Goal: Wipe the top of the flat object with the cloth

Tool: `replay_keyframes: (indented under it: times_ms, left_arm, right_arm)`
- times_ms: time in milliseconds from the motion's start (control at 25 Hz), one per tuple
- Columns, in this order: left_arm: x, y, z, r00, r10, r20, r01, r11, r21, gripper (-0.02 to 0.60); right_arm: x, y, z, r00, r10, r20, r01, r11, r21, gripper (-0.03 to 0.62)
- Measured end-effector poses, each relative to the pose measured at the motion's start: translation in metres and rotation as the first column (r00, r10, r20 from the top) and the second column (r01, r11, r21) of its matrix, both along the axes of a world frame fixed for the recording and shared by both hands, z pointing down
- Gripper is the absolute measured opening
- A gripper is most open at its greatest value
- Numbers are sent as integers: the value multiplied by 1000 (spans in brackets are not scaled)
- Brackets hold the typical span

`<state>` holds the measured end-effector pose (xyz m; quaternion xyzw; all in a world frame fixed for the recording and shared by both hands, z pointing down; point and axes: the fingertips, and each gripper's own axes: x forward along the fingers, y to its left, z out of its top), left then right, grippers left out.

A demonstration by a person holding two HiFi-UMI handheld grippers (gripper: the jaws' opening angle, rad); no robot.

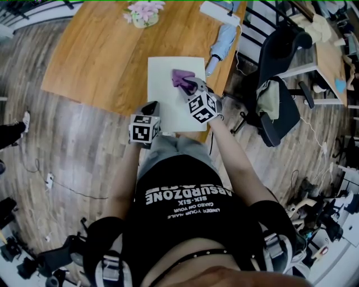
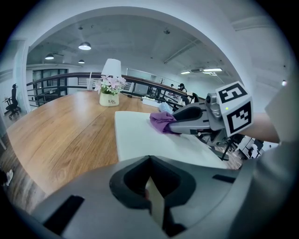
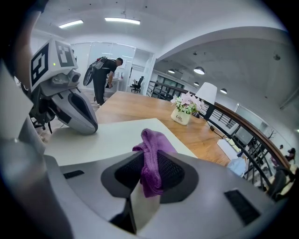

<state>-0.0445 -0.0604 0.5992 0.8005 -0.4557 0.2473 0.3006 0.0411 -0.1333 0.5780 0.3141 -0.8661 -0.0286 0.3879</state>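
right claw grips cloth | left claw closed, tip on board | board's near corners hidden

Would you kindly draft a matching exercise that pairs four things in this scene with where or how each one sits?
1. purple cloth
2. flower pot
3. left claw
4. white board

A. far end of the wooden table
B. shut, tip on the board's near edge
C. pinched in the right claw
D. lying flat on the table

Pairs: 1-C, 2-A, 3-B, 4-D
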Motion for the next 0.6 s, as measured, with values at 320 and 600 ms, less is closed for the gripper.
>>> replay_keyframes:
  times_ms: [320,600]
  left_arm:
    - [-2,-2,2,1000,-4,0,4,1000,1,15]
    - [-2,-1,2,1000,-6,7,6,1000,6,15]
  right_arm:
    - [-2,17,2,1000,7,22,-7,1000,-19,95]
    - [-4,37,0,999,2,41,-1,999,-36,95]
